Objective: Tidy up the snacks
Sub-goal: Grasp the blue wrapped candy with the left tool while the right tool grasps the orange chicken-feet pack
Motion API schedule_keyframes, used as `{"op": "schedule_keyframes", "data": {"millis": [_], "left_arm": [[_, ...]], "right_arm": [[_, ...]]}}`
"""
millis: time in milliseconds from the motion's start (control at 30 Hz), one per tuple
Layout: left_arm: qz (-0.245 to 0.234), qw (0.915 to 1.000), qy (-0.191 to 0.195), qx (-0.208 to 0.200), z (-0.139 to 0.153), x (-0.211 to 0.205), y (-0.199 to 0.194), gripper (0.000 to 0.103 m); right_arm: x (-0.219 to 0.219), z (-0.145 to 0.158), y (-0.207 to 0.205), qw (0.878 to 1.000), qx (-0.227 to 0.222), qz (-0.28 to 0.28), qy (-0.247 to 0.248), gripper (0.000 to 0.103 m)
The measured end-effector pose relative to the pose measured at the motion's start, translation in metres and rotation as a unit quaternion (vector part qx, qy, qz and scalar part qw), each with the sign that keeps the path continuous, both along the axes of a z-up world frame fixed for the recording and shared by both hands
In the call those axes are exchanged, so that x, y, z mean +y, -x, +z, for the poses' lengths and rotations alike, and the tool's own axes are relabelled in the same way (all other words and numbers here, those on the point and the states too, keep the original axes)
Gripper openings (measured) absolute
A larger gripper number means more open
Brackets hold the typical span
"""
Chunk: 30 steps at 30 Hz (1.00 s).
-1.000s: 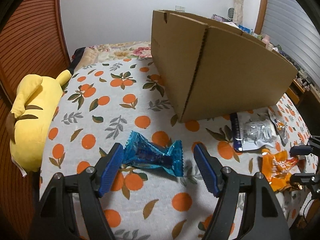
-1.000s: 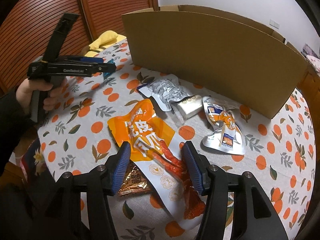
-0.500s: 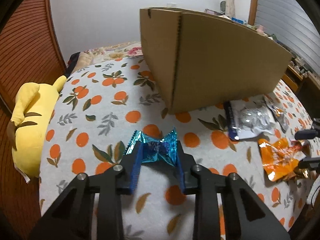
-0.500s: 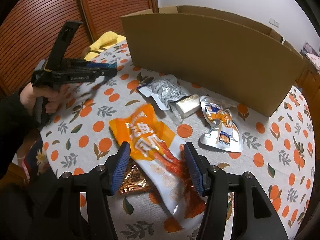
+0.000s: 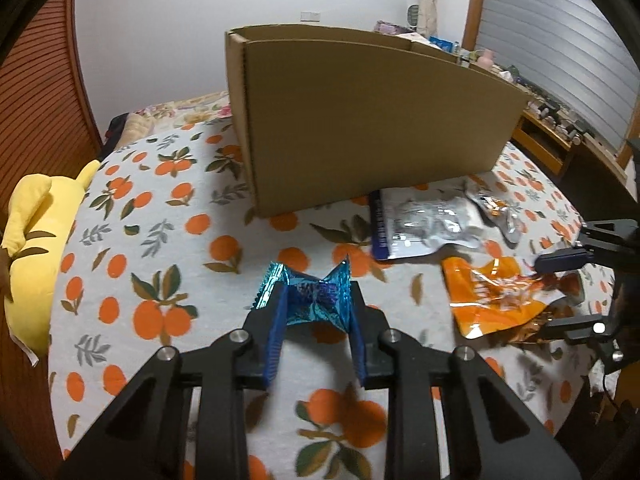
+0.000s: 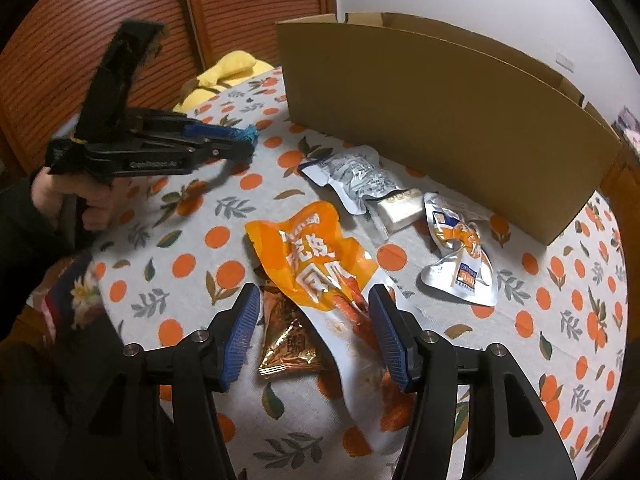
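My left gripper is shut on a shiny blue snack wrapper and holds it above the table, in front of the open cardboard box. In the right wrist view the left gripper is raised at the left with the blue wrapper at its tip. My right gripper is open over a large orange snack bag and a small gold packet. Its jaws stand on either side of the orange bag without gripping it.
A grey pouch, a white bar and a silver-orange pouch lie before the box wall. A yellow plush toy lies at the table's left edge. The tablecloth has an orange print.
My left gripper closed on the blue wrapper and lifted it off the cloth, swinging toward the box front. My right gripper stayed open over the orange bag, shifting slightly.
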<state>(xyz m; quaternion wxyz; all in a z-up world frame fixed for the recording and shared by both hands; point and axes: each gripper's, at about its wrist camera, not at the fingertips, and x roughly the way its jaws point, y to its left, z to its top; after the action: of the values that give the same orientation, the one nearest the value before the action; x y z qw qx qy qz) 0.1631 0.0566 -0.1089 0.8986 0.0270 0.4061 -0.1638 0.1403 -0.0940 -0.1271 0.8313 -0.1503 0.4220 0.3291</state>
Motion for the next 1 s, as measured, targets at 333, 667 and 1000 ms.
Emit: {"op": "schedule_keyframes", "data": {"millis": [333, 667, 1000], "left_arm": [[-0.016, 0.9998, 0.009, -0.003, 0.004, -0.010, 0.008, 0.026], [-0.026, 0.9996, 0.011, 0.001, 0.002, -0.017, 0.013, 0.026], [-0.034, 0.9991, 0.024, -0.009, 0.014, -0.022, 0.021, 0.026]], "right_arm": [[0.000, -0.007, -0.026, 1.000, 0.005, -0.021, 0.011, 0.060], [-0.003, -0.016, -0.040, 0.999, -0.001, -0.032, 0.019, 0.058], [-0.009, -0.012, -0.020, 0.999, -0.019, -0.010, 0.030, 0.038]]}}
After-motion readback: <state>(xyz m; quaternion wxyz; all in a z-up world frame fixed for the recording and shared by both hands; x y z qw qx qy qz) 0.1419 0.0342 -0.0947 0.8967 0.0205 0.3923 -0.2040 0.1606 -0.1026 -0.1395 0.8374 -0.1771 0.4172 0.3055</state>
